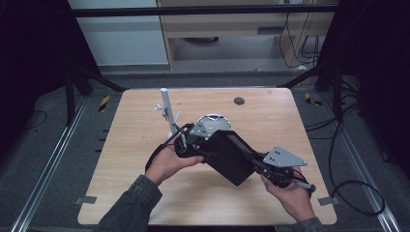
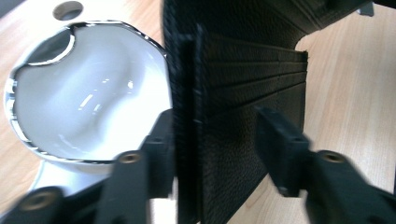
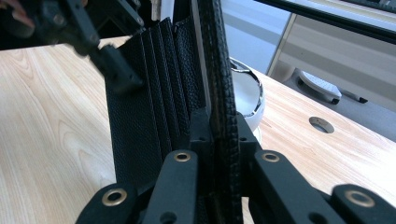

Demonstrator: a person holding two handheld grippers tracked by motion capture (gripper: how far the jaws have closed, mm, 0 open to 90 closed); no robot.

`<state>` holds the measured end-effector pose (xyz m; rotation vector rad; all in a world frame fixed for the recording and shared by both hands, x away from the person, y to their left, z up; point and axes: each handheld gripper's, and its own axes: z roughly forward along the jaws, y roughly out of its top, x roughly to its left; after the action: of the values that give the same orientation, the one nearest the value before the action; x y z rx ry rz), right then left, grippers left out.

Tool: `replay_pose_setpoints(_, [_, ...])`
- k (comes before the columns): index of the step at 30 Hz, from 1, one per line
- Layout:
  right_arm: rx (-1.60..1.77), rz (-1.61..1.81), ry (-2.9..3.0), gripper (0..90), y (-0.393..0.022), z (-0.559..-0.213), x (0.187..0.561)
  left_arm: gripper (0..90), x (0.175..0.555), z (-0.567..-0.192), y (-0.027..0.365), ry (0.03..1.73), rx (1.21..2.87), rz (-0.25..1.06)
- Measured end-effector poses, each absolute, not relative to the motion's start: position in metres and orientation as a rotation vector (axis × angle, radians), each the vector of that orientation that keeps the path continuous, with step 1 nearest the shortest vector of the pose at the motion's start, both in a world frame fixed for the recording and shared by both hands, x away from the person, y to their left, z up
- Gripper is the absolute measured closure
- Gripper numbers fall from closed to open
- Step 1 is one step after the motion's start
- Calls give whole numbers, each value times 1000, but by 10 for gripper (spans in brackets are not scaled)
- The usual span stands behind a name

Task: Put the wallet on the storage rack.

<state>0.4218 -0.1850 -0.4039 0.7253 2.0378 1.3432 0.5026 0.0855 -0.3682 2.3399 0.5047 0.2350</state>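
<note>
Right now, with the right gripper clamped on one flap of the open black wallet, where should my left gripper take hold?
Grip the other flap of the wallet, the card-slot panel, at its free outer edge, coming in from the side opposite the right gripper. The left gripper already straddles the wallet there. That panel stands flat and thin, so the pads can pinch across it, probably clear of the white bowl behind.

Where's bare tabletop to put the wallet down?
Free: the near-left corner beside the person's sleeve, the left strip beside the white stand, and the far-right area past the table hole. Crowded: the centre, around the wallet and white bowl.
</note>
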Motion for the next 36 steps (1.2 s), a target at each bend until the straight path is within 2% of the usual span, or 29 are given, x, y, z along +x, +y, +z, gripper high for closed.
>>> replay_pose_setpoints(3, [720,1363,2028,838,-188,-407,419,687,499,-358,84,507,2351,219])
replay_pose_setpoints(7, [723,1382,2017,835,-193,-411,414,795,494,-343,78,518,2351,149])
replay_pose_setpoints(15, [755,1420,2001,805,-200,-426,412,817,491,-318,64,501,2389,159])
replay_pose_setpoints(18, [772,1445,2004,662,-199,-428,413,820,492,-311,59,505,2416,199])
replay_pose_setpoints(21, [803,1434,2051,450,-195,-431,415,820,495,-304,56,508,2428,225])
replay_pose_setpoints(25, [828,1392,2111,226,-194,-444,415,819,496,-295,57,509,2426,221])
replay_pose_setpoints(29, [888,1373,2177,139,-200,-460,417,819,497,-284,61,516,2403,213])
replay_pose_setpoints(36, [1101,1231,2164,92,-212,-475,432,818,500,-268,69,546,2375,236])
